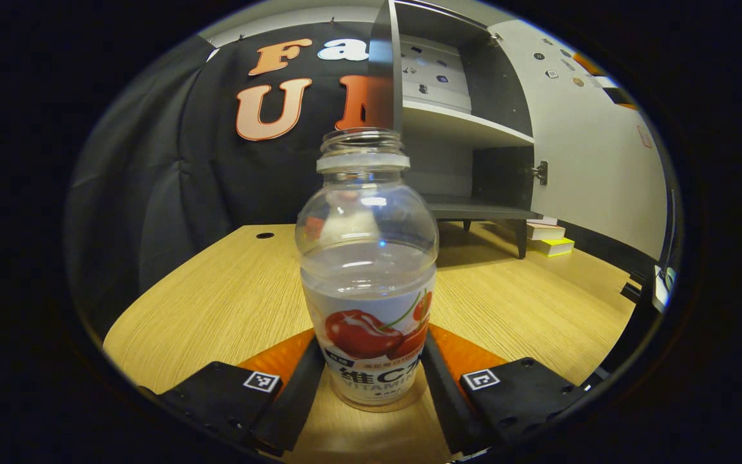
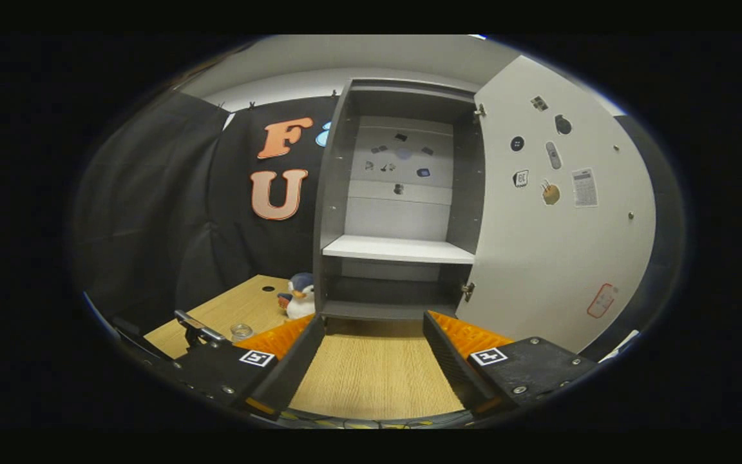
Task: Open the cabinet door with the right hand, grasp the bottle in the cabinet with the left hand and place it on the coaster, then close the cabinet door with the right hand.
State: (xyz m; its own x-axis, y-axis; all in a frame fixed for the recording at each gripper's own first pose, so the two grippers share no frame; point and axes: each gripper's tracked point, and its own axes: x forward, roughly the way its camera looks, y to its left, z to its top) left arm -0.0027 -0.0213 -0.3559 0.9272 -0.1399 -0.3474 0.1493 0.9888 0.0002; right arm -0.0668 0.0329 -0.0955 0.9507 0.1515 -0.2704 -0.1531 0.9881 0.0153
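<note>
While the cabinet stands open, the scene reads as follows.

Bottle: the bottle [image 1: 367, 270] stands upright at the centre of the left gripper view, on the bench [image 1: 229, 290] and out of the cabinet [image 1: 461, 129], which sits in the upper right of that frame.

Coaster: I cannot make out a coaster under the bottle, so I cannot say whether it is placed yet.

Handling: clear thin plastic, no cap, and it looks empty, so I judge it light, easy to tip and likely to dent under a hard squeeze. The glossy label band may be slippery.

Where to hold: the lower, labelled body looks best to me, since it is straight-sided there, while the rounded shoulder above would let the fingers slide.

Left tool: the left tool [image 1: 371, 380] reaches level across the bench from the bottom of the frame, its fingers flanking the labelled base on both sides. They lie right against the label, and I take them as pressing on it, though a thin gap cannot be ruled out.

Right tool: the right tool [image 2: 374, 351] is spread wide and holds nothing, level and low over the bench at the bottom of the right gripper view, pointing at the cabinet's lower compartment.

Door: the door [image 2: 558, 212] is swung wide open in the right half of that frame, not yet closed.
</note>
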